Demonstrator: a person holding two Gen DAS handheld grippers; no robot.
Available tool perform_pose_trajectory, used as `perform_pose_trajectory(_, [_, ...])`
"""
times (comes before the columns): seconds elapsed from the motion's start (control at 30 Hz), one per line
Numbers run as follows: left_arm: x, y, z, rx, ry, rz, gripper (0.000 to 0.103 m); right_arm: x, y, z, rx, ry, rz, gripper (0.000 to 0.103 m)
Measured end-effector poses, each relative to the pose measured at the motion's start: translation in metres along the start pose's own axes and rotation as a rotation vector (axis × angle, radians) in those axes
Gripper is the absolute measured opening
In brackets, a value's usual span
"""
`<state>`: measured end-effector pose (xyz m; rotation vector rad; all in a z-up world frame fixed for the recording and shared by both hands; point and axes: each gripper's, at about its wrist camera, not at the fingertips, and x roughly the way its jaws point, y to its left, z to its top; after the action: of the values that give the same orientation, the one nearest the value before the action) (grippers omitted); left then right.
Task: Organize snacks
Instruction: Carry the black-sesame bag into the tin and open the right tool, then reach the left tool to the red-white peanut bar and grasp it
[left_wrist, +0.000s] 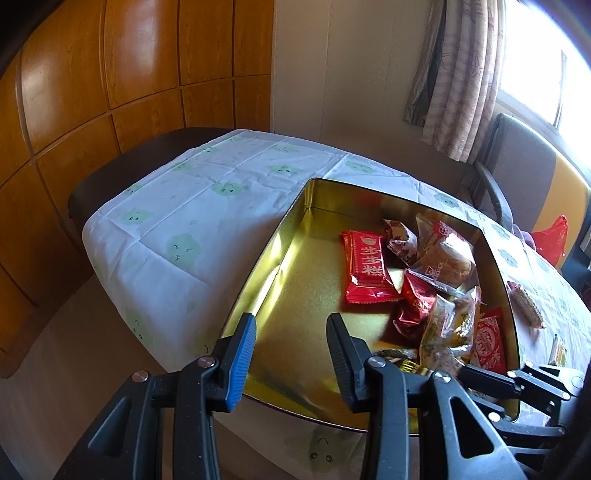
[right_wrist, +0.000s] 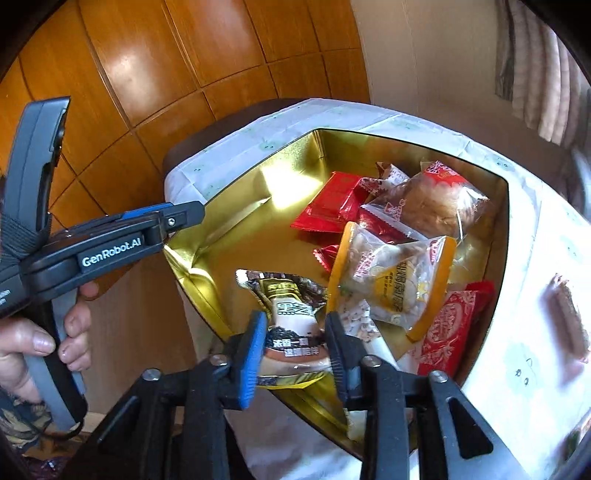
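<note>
Wood-panelled wall behind; white tablecloth under gold tin of wrapped snacks. Right gripper clamped on brown-and-white packet over tin's near corner. Left gripper jaws apart, empty, above tin's rim.

Both wrist cameras are looking steeply down along their fingers, close over the near edge of the tin. The left one is sitting left of the right one, facing the far wall. Both are sharing the tin, the cloth and the wall.
</note>
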<state>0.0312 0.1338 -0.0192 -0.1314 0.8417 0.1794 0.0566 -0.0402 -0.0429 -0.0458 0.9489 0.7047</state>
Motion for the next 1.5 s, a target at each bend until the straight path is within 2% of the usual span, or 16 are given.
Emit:
perform_pose_trajectory(0.2, [0.000,-0.003,-0.001,0.009,0.002,-0.006,0.040,0.022,0.013,0.001,-0.072,0.018,-0.063,0.025])
perform_pose_trajectory(0.37, [0.001,-0.004,-0.002,0.015,0.005,-0.010,0.040,0.017,0.005,-0.002,-0.032,0.027,-0.059,0.025])
perform_pose_trajectory(0.5, [-0.001,-0.007,-0.003,0.021,0.000,-0.017,0.040,0.007,-0.002,-0.004,0.034,0.014,-0.028,0.030])
perform_pose_trajectory(0.53, [-0.002,-0.008,-0.003,0.024,-0.001,-0.018,0.040,0.005,-0.002,-0.005,0.044,0.014,-0.022,0.039])
perform_pose_trajectory(0.6, [-0.002,-0.009,-0.003,0.029,0.000,-0.023,0.040,0.002,-0.001,-0.008,0.055,0.009,-0.014,0.050])
perform_pose_trajectory(0.87, [-0.008,-0.020,-0.006,0.067,-0.015,-0.037,0.040,-0.018,0.011,-0.014,0.009,-0.049,-0.087,0.051])
perform_pose_trajectory(1.07, [-0.013,-0.029,-0.007,0.094,-0.022,-0.050,0.040,-0.046,0.005,-0.019,0.033,-0.120,-0.135,0.054])
perform_pose_trajectory(1.27, [-0.018,-0.043,-0.012,0.135,-0.021,-0.070,0.040,-0.073,-0.012,-0.028,0.088,-0.167,-0.190,0.061])
perform_pose_trajectory(1.5, [-0.025,-0.066,-0.014,0.198,-0.024,-0.099,0.040,-0.103,-0.053,-0.054,0.208,-0.192,-0.273,0.067])
